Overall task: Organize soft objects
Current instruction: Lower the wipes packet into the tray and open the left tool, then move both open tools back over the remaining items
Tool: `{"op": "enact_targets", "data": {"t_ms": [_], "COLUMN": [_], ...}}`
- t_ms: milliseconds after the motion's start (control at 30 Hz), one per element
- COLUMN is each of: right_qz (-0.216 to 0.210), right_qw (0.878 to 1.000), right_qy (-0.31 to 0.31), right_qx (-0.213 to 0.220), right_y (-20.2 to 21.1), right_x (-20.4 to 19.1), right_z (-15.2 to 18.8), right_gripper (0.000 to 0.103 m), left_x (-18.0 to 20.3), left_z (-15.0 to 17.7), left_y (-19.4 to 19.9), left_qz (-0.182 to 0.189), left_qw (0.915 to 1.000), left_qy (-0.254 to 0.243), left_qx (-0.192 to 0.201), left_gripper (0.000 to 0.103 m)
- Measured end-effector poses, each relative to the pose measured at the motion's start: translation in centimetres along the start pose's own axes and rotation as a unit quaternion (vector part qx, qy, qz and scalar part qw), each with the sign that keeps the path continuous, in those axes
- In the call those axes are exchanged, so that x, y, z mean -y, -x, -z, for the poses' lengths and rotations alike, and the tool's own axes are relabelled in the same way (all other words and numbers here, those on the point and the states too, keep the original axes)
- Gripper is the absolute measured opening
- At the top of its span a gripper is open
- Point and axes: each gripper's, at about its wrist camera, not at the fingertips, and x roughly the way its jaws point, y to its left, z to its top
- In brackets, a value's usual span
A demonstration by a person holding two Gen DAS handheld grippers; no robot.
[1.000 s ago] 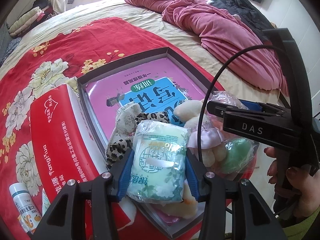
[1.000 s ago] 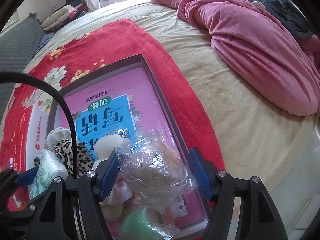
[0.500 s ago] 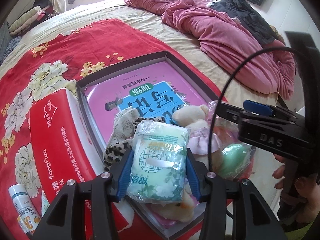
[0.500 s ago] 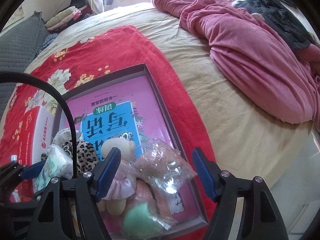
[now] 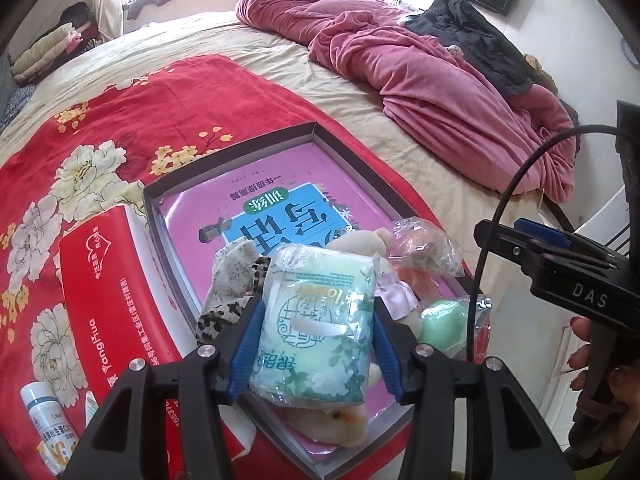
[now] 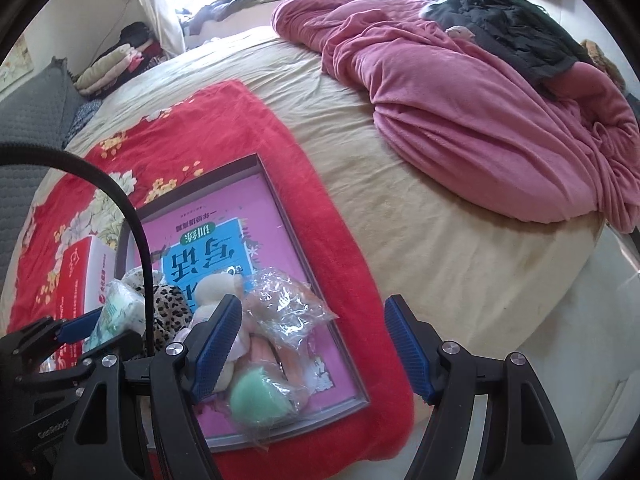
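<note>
My left gripper [image 5: 317, 322] is shut on a pale green tissue pack [image 5: 324, 276], held just above the near end of a grey tray [image 5: 240, 148]. A pink book [image 5: 276, 200] lines the tray. On the book lie a beige plush toy [image 5: 360, 240], a leopard-print cloth [image 5: 220, 316], a floral sock [image 5: 232, 264], a crinkled clear bag [image 6: 284, 304] and a bagged green ball [image 6: 256, 396]. My right gripper [image 6: 314, 320] hangs open above the tray's right rim, nothing between its blue pads [image 6: 408, 348]. The clear bag lies loose below its left finger.
A red tissue box [image 5: 104, 280] stands left of the tray on a red floral cloth [image 5: 120, 120]. Beside the box lies a small white bottle [image 5: 48, 416]. A crumpled pink blanket [image 6: 480, 120] covers the far right of the bed. The bed's edge [image 6: 540, 300] drops off at the right.
My right gripper rose and drew back from the clear bag, which now lies in the tray clear of its fingers. The left gripper kept still with the tissue pack.
</note>
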Motion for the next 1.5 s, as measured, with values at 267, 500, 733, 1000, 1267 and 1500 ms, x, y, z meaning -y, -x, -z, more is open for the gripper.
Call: {"op": "enact_targets", "data": {"t_ms": [267, 500, 733, 1000, 1267, 1500], "right_qz": [0.003, 0.005, -0.005, -0.036, -0.06, -0.086], "right_qw": [1.0, 1.0, 0.999, 0.997, 0.992, 0.984], "right_qy": [0.011, 0.009, 0.024, 0.06, 0.103, 0.149], "right_qx": [-0.001, 0.006, 0.021, 0.038, 0.047, 0.048], "right_y": [0.2, 1.0, 3.3, 6.2, 8.0, 9.2], "right_x": [-0.3, -0.2, -1.6, -6.4, -12.6, -18.9], "right_z": [0.0, -0.2, -0.1, 0.9, 2.1, 3.8], "right_gripper": [0.075, 0.075, 0.075, 0.076, 0.076, 0.076], "left_x": [0.4, -0.3, -2.3, -5.5, -9.7, -14.8], "left_z": [-0.1, -0.4, 0.5, 3.1, 6.6, 10.7], "left_y": [-0.3, 2.2, 6.8, 11.8, 15.9, 19.5], "left_qz": [0.028, 0.016, -0.016, -0.051, -0.075, -0.107], "left_qw": [0.9996, 0.9996, 0.998, 0.9942, 0.9891, 0.9809], "left_qy": [-0.006, 0.004, 0.024, 0.055, 0.09, 0.134], "left_qx": [-0.006, 0.023, 0.056, 0.078, 0.09, 0.093], "left_gripper": [0.058, 0.058, 0.058, 0.058, 0.058, 0.058]}}
